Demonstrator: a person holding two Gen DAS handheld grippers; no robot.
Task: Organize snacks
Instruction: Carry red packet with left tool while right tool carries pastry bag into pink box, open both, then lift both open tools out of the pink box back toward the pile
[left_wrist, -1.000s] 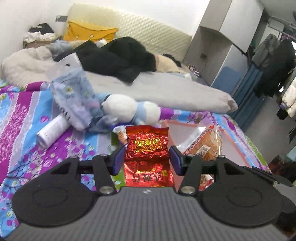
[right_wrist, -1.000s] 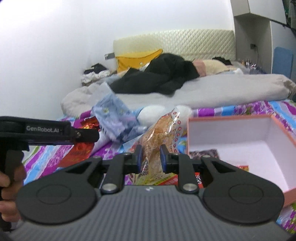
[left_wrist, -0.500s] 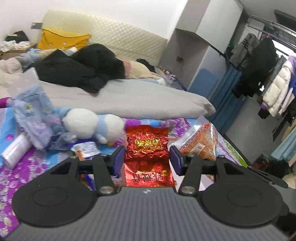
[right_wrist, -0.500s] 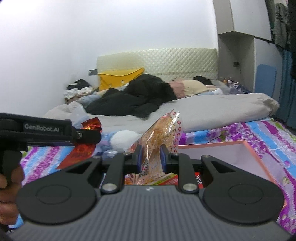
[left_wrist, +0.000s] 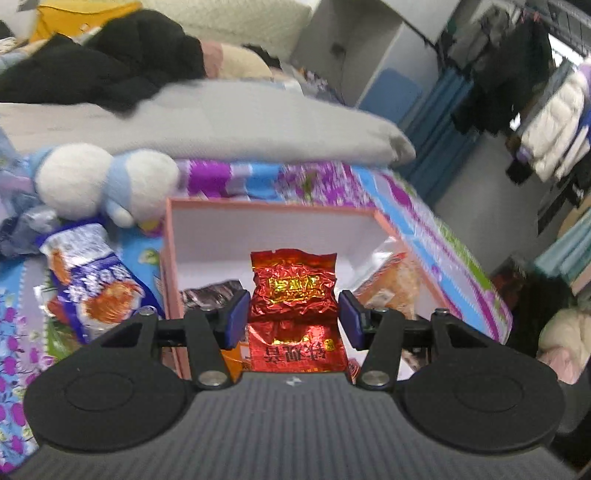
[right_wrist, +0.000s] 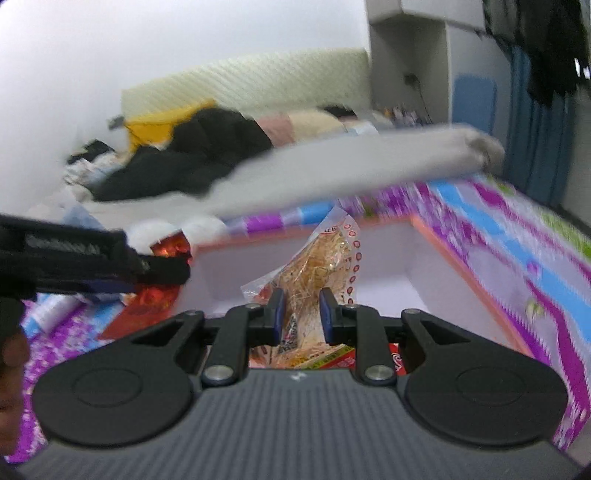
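Since a second earlier both hands had swung over to the pink box (left_wrist: 168, 258), which had sat off to the side and now lay directly ahead in both views, its white inside open. The left gripper (left_wrist: 293, 319) held its fingers fairly wide, clamped on a crinkled red foil packet (left_wrist: 295, 291) that hung over the box. The right gripper (right_wrist: 301, 314) kept narrow fingers pinched on a clear bag of golden snack (right_wrist: 321, 266), also over the box. Motion blur smeared the bedspread (right_wrist: 517, 236) and the grey quilt (right_wrist: 351, 166), and printing on the packets could not be read. Gripper bodies hid the near part of the box floor. Only the left wrist view showed a blue-and-white snack bag (left_wrist: 96, 280) on the bed just left of the box, a dark packet (left_wrist: 210, 291) inside it, and a white plush toy (left_wrist: 103, 181). Only the right wrist view showed the left gripper from the side.
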